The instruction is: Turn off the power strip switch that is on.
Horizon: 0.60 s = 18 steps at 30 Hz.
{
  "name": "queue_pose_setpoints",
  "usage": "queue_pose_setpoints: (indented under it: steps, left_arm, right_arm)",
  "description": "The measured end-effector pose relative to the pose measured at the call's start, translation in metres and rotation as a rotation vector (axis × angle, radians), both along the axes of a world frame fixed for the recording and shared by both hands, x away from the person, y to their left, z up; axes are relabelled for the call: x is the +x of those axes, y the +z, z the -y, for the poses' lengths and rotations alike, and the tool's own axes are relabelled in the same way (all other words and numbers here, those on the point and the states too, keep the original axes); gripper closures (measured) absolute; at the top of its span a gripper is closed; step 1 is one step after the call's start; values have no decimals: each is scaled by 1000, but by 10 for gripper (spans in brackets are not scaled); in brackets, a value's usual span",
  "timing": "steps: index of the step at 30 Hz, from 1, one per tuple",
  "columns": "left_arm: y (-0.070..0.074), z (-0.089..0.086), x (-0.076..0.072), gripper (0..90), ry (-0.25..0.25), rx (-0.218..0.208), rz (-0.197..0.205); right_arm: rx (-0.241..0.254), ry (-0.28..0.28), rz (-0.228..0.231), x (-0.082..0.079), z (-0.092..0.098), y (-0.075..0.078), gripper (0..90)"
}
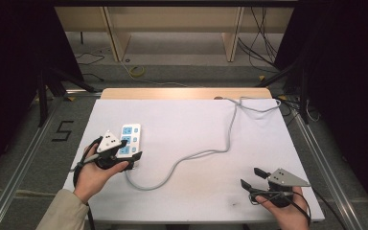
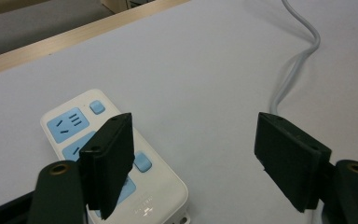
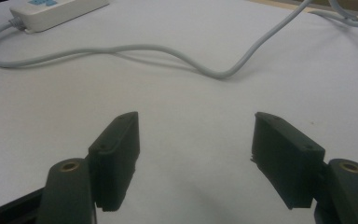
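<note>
power strip [image 2: 116, 161] lies under the open left gripper [image 2: 193, 161].

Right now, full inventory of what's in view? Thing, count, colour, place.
power strip: 1, white with blue sockets, left part of the table, at the left gripper's jaws, not gripped
cord: 1, grey, snakes from the strip's near end across the middle to the far right edge
table: 1, white top, wood strip along the far edge
cable coil: 1, yellow, on the floor beyond the table
floor marking "5": 1, black, left of the table
left gripper: 1, black jaws, open, over the strip's near end
right gripper: 1, black jaws, open, nothing between them, near right corner
hands: 2, one behind each gripper
</note>
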<state>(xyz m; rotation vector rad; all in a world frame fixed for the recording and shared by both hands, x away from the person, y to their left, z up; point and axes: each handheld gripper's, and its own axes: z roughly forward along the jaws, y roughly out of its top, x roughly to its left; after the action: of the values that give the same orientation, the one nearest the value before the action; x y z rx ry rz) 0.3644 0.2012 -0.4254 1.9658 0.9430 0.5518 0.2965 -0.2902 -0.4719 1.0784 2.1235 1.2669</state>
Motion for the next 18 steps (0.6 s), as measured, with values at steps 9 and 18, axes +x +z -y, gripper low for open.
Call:
queue_pose_setpoints:
  steps: [9, 18]
  left_arm:
    - [-8, -2, -12, 243, -59, -1, 1]
    - [-17, -15, -29, 245, -53, 2, 5]
  right_arm:
    - [-1, 10, -3, 0, 0, 0, 331]
    - [1, 16, -4, 0, -1, 0, 331]
